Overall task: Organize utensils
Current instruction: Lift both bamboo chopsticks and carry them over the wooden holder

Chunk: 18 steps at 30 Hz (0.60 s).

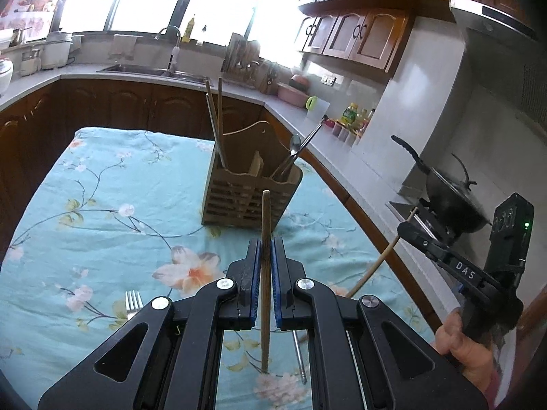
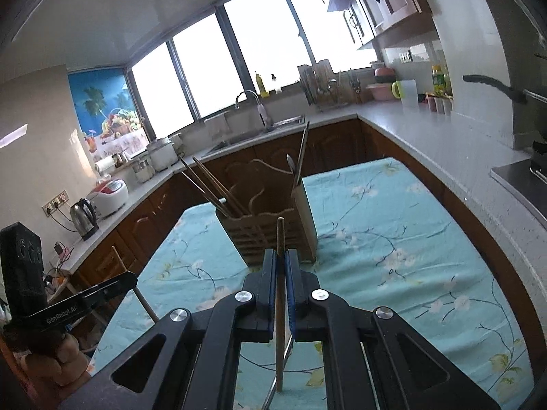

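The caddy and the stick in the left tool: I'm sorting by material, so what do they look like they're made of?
Caddy: apparently unfinished wood or bamboo, matte tan, slatted front. Stick: likely wood or bamboo too, matte brown, no shine. Left tool is shut on it.

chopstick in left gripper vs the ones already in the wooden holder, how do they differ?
The held chopstick is clamped in the left gripper, outside the wooden holder; the stored chopsticks stand in its left compartment. The held one stands near upright; the stored ones lean. Both look like brown wood.

fork (image 1: 133, 302) handle hidden, caddy (image 1: 248, 188) contents unclear
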Motion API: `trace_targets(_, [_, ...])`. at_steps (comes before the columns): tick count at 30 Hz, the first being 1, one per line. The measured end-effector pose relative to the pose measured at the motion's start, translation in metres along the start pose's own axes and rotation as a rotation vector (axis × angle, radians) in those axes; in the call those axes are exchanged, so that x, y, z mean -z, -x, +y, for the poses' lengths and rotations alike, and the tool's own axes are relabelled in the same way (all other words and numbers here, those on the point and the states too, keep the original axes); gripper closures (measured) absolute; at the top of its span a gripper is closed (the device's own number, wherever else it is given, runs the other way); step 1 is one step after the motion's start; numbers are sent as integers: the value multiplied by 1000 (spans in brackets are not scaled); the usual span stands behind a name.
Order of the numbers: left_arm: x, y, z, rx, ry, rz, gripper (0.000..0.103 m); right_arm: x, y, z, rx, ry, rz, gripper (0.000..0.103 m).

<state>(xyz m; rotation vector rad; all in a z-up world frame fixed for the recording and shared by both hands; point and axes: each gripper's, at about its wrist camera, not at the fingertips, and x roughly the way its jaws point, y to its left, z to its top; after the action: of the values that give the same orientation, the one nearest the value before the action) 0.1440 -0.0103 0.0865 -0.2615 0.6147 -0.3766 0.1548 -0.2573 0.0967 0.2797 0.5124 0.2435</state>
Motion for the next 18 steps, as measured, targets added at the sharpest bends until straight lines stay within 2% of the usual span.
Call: trace_targets(18, [-20,6,-5,-10,-25,-75,98,-18,10,-3,-10,-10,-56,98])
